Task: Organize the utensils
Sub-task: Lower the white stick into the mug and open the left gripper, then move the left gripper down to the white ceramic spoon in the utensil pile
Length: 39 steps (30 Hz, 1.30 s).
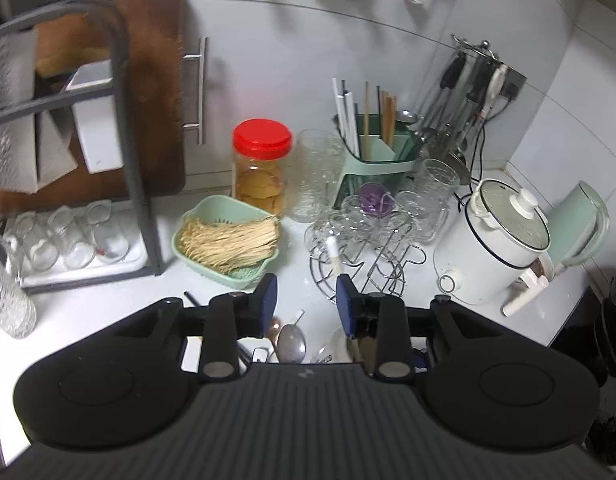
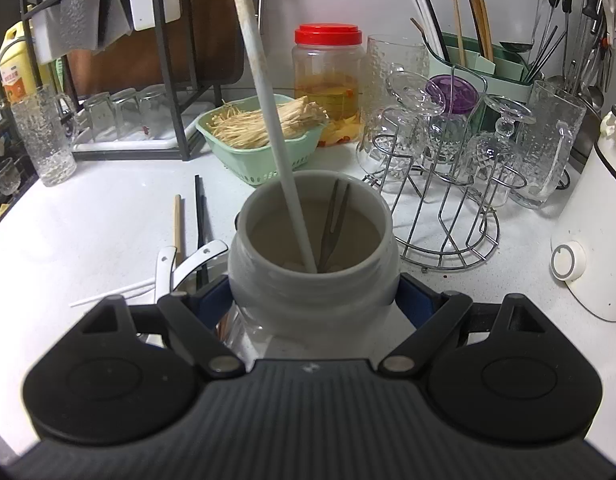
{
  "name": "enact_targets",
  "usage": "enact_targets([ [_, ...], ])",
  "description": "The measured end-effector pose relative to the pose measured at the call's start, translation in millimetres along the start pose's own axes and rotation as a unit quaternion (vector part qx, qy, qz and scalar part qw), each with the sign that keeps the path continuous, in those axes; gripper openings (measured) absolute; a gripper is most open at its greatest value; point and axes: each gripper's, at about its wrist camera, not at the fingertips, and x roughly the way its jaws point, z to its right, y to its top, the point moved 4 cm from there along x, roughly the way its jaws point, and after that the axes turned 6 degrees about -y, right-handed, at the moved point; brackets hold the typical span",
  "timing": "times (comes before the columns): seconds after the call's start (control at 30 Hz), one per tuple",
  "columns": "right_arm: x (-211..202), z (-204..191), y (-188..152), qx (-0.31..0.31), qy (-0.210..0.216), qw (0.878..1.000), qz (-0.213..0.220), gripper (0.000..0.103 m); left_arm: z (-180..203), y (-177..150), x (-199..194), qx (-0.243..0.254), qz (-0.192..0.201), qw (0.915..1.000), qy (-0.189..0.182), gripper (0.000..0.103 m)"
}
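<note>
right gripper [image 2: 313,300]: jaws clamped on both sides of a wide-mouthed translucent white plastic jar [image 2: 313,248], holding it just above the white countertop [image 2: 88,220]
jar contents: long white chopstick-like stick [image 2: 268,120] leaning up and left out of the mouth; dark metal fork [image 2: 333,220] inside
left gripper [image 1: 306,298]: blue pads partly apart, nothing between them
below left gripper: metal spoon [image 1: 292,346] among other utensils, partly hidden
loose on counter: black chopstick [image 2: 200,224], wooden chopstick [image 2: 177,224], white-handled utensils [image 2: 188,260], left of jar
background: mint green utensil caddy [image 2: 503,64] with chopsticks, beyond wire glass rack [image 2: 447,220]
</note>
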Motion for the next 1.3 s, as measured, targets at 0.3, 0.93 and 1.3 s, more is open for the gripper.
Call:
enact_targets([
  [0.3,-1.2,0.5,-1.1,0.006,-0.007,1.0,-0.001,0.09,-17.5,-22.3,-1.0,-0.021,0.001,0.9998,0.003,0.037],
  [0.93,-8.1,9.6,-6.5,0.017,-0.017,1.0,-0.006,0.09,-57.3,-83.3,23.7,-0.054,-0.029,0.9981,0.007,0.04],
  [1.3,-7.6,10.8,-6.0,0.015,-0.012,1.0,-0.014,0.089,-77.0,-119.1,78.0,-0.071,-0.086,0.9937,0.001,0.04],
])
